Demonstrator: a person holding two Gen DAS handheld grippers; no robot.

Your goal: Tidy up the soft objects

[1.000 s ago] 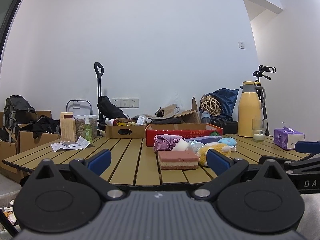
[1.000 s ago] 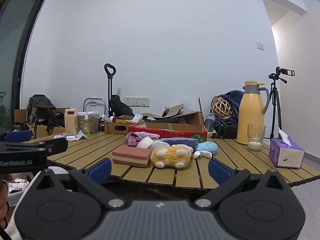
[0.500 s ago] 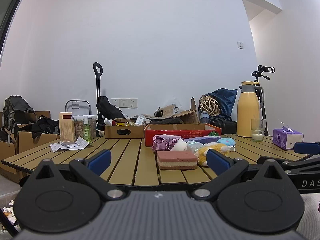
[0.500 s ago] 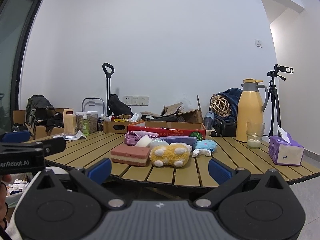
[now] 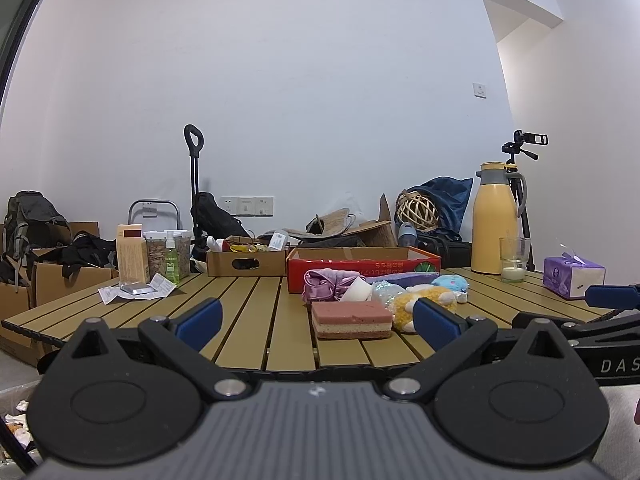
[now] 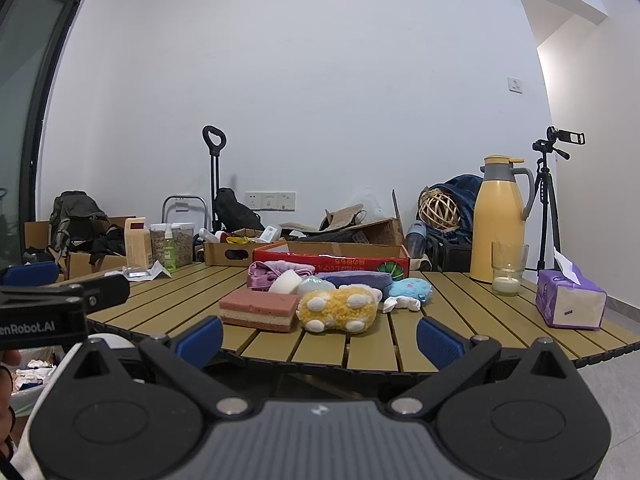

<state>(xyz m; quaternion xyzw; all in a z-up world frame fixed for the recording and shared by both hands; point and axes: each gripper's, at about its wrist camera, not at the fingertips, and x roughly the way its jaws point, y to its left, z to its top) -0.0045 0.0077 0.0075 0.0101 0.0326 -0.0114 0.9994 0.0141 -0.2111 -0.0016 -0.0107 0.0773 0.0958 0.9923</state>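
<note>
Soft objects lie bunched near the middle of the slatted table (image 6: 460,344), in front of a red cardboard tray (image 6: 332,260): a pink layered sponge (image 6: 259,311) nearest you, a yellow plush (image 6: 339,309) touching its right end, and behind them a purple cloth (image 6: 272,272), a white pad (image 6: 286,282), a blue plush (image 6: 411,290) and a long purple cushion (image 6: 356,279). You hold both tools short of the table's near edge. Your left gripper (image 5: 316,320) stands wide apart and holds nothing; your right gripper (image 6: 319,334) is just as wide and also carries nothing.

The pile is tight, so closing on the sponge could catch the yellow plush too and drag it along. A pinch on the sponge's upper layer alone would likely compress it and let it slip. The sponge and plush sit close to the near edge, so I judge that a nudge toward you could tip one off. A glass with a candle (image 6: 507,267) and a yellow thermos (image 6: 498,220) stand at the right; a wide swing of your right tool could knock them. The two tools are also near each other and may collide if both go for the pile.

Readable writing: "enRobot.AI" on the left tool's body in the right view, "DAS" on the right tool in the left view. The red tray's white characters are too small to read. The tissue box (image 6: 570,304) print is illegible.
</note>
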